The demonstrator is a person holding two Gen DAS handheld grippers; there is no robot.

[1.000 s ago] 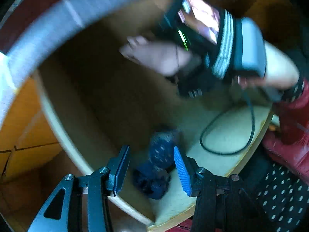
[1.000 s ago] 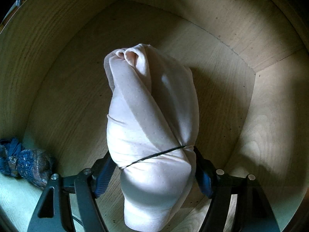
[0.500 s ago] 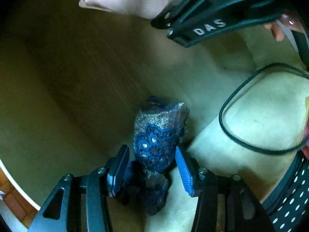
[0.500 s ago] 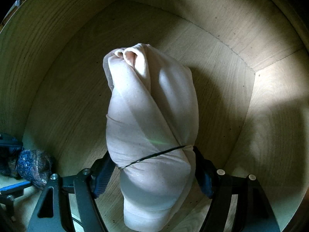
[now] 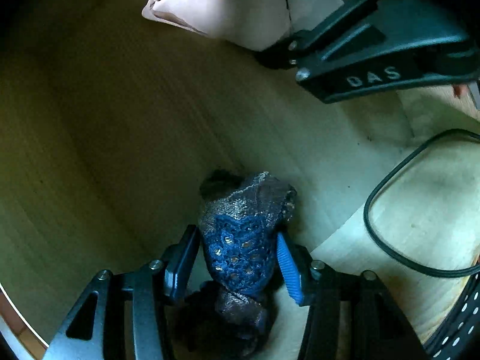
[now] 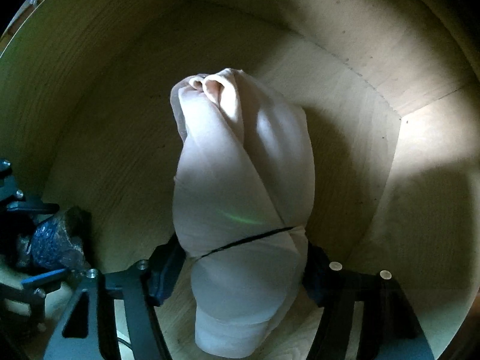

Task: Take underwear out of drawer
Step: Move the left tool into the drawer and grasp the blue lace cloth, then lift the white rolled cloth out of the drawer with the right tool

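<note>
A rolled pale pink underwear (image 6: 240, 180) with a thin black band lies on the wooden drawer floor (image 6: 360, 105). My right gripper (image 6: 240, 258) straddles its near end; the jaws are closing and both pads touch the cloth. The same roll (image 5: 228, 9) shows at the top of the left wrist view. A dark blue lace underwear (image 5: 240, 246) lies bunched by the drawer's side. My left gripper (image 5: 237, 237) points down over it, one blue pad on each side, a sliver of gap at the left pad. From the right wrist view the blue piece (image 6: 54, 240) sits far left.
Wooden drawer walls (image 6: 90, 60) curve round both pieces. A black cable (image 5: 378, 210) loops over the lighter wood at the right. Black fabric with white dots (image 5: 459, 315) fills the lower right corner. The right gripper's black frame (image 5: 375, 60) hangs close above.
My left gripper came down into the drawer until its fingers stood either side of the blue lace underwear. The right gripper stayed in place around the pink roll.
</note>
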